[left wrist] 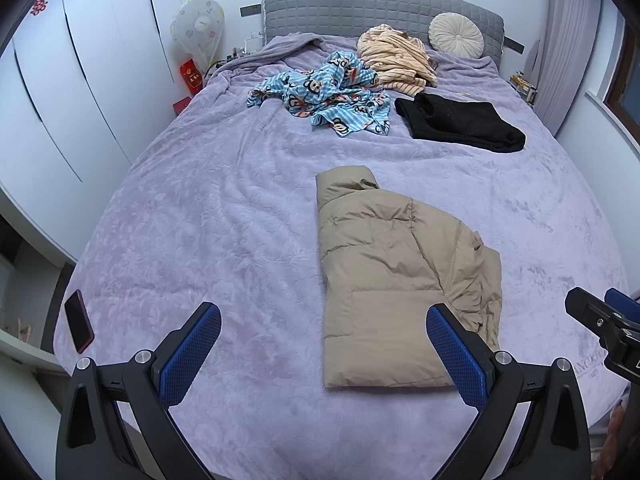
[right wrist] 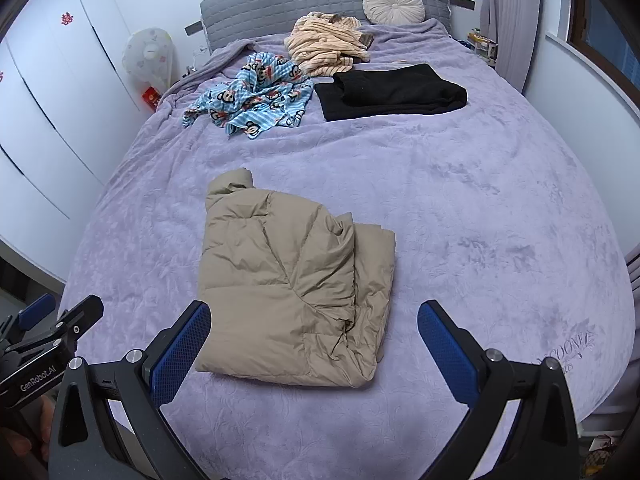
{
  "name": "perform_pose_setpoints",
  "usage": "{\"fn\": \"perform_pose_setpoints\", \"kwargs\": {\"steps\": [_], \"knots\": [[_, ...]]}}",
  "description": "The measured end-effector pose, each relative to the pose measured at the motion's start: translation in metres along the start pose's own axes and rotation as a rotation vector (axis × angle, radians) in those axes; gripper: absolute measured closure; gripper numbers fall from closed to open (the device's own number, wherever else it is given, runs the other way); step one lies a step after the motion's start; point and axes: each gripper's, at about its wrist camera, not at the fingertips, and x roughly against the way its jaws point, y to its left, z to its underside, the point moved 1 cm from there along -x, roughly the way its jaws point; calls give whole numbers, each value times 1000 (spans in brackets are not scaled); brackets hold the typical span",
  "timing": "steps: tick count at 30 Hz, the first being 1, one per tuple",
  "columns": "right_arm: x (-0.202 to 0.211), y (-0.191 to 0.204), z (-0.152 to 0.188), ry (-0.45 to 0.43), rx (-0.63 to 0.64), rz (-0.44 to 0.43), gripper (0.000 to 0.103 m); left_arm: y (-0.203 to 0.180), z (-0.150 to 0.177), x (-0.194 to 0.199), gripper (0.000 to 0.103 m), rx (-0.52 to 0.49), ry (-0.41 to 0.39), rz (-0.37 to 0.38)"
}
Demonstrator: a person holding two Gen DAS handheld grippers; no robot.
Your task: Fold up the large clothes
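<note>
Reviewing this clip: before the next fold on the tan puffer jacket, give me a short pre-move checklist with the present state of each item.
1. Left hand-held gripper open and empty: ok.
2. Right hand-held gripper open and empty: ok.
3. Tan puffer jacket lying on the purple bedspread, already folded lengthwise: ok.
4. Jacket edges aligned: not ok; the right side is bunched and rumpled.
5. Space around the jacket free of other clothes: ok; the black garment and blue monkey-print garment lie apart, nearer the headboard.
6. Phone at the bed's left edge, secure there: cannot tell.
</note>
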Motion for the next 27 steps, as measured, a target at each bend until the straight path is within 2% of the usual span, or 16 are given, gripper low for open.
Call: {"fn": "perform_pose_setpoints", "kwargs": {"steps": [27], "knots": [[-1,2,1,-2,-2,2,0,0,0,0,0,0,0,-1]]}}
